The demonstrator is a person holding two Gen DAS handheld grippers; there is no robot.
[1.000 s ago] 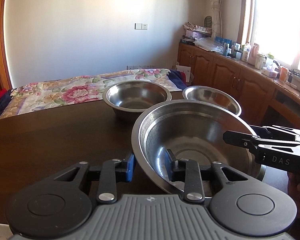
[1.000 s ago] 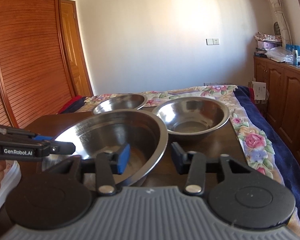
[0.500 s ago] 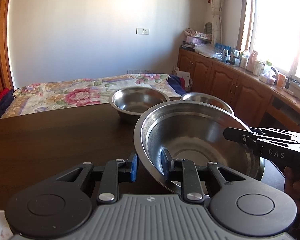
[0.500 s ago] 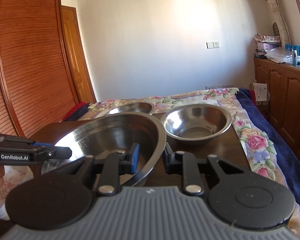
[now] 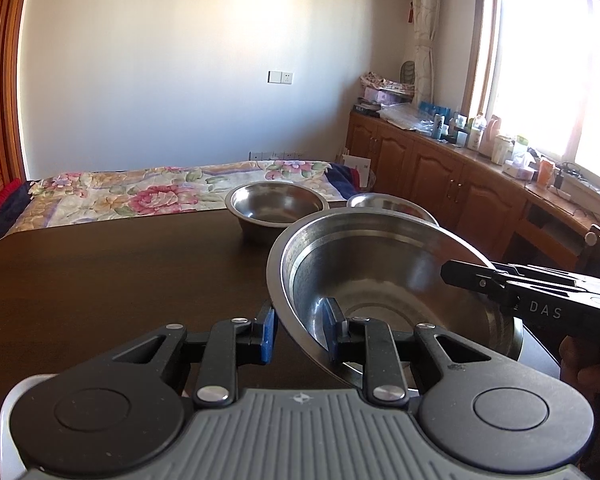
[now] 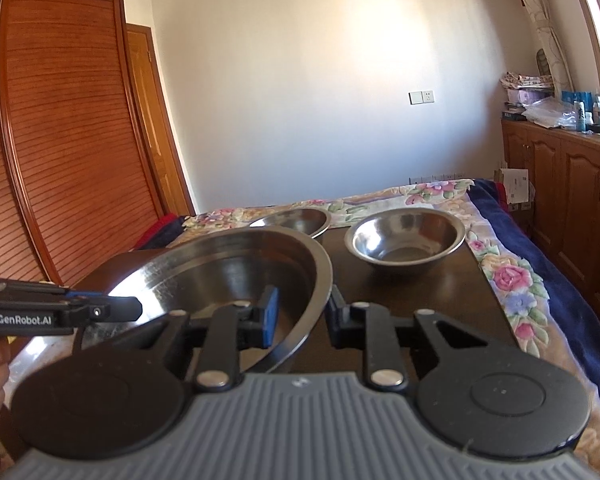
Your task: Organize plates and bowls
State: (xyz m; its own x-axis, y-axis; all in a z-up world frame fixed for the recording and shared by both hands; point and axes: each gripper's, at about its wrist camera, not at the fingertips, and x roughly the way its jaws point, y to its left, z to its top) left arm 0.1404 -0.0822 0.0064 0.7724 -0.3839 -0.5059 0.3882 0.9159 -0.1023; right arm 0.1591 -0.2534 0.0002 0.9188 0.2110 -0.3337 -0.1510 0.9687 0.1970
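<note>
I am gripping the large bowl with both claws, left claw and right claw, each clamping its rim; two smaller bowls are waiting unstacked on the bench.

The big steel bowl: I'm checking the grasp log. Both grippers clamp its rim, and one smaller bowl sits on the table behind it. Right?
Not quite. Two smaller bowls sit on the table behind it, not one: the left bowl and the right bowl, clearest in the right wrist view. The rest holds: the left gripper and right gripper both clamp the big bowl by its rim.
</note>
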